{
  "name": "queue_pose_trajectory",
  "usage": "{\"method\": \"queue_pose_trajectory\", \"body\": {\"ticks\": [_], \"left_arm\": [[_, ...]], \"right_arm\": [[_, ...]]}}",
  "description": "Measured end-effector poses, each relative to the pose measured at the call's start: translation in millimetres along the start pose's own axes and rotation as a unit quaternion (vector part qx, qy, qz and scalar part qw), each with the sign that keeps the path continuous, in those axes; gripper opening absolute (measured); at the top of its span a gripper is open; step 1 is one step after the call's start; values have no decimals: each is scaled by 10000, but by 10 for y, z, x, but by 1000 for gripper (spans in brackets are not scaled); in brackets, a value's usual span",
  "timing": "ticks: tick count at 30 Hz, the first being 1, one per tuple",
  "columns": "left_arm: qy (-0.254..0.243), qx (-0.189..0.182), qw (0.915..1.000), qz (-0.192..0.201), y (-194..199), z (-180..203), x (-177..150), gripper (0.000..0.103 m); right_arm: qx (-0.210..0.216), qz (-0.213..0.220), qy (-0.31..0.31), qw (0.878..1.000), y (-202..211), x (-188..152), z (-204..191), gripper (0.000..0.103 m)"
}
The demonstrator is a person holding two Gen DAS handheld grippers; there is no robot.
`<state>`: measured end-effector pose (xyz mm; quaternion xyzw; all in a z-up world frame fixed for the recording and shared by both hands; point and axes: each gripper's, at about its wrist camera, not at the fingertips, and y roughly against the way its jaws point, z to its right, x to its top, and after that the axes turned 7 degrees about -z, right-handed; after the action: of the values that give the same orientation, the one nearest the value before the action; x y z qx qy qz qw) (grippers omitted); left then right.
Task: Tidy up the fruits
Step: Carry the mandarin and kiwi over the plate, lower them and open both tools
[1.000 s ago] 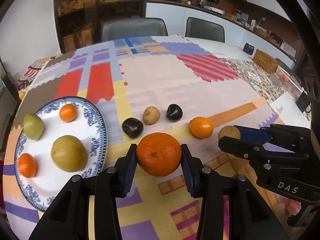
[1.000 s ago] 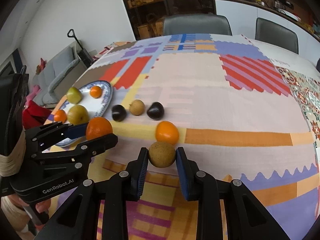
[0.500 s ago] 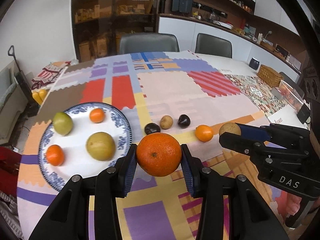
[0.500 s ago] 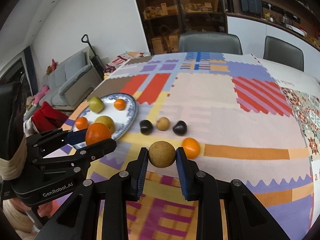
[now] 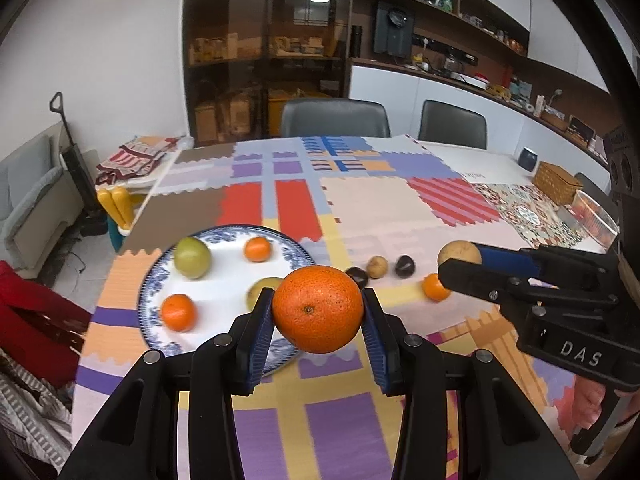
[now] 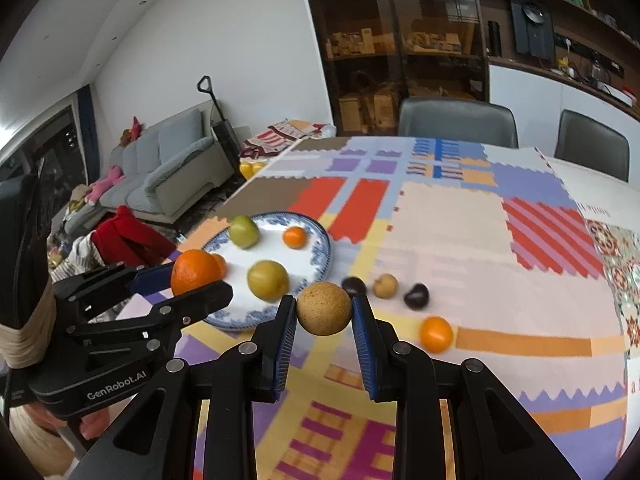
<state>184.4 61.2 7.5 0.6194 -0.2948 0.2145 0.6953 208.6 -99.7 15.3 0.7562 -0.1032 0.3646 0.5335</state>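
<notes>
My left gripper (image 5: 318, 316) is shut on a large orange (image 5: 318, 309), held in the air over the near rim of the blue-and-white plate (image 5: 218, 288). My right gripper (image 6: 324, 316) is shut on a round brown fruit (image 6: 324, 308), held above the cloth just right of the plate (image 6: 316, 248). On the plate lie a green fruit (image 5: 192, 258), two small oranges (image 5: 258, 249) and a yellow-green fruit (image 6: 267, 280). Two dark plums (image 6: 416, 296), a small tan fruit (image 6: 385, 285) and a small orange (image 6: 436, 334) sit on the tablecloth.
A colourful patchwork cloth (image 5: 376, 208) covers the table. A wicker basket (image 5: 558, 178), a dark cup (image 5: 528, 158) and a clear container (image 5: 596, 220) stand at the far right. Two grey chairs (image 5: 334, 118) are behind the table; a sofa (image 6: 168, 168) is off its left side.
Both grippers have risen and pulled back with their fruits still held. The plate and loose fruits look smaller and farther off, and more of the room shows.
</notes>
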Motion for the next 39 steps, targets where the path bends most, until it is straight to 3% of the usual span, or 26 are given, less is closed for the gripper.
{"method": "queue_pose_trajectory", "body": {"ticks": [10,22,39], "left_arm": [[235,343,9990,151,91,-377,8,41],[307,653,9974,44,-100,-767,74,41],[456,660,9950,-602,-758,-1315,308,41]], "right_arm": [[155,44,322,9994,-165,266,-301,30],[131,-96,598,9981,-516,531,-524,30],[281,-863,469,9948,-1396,799,-570,30]]}}
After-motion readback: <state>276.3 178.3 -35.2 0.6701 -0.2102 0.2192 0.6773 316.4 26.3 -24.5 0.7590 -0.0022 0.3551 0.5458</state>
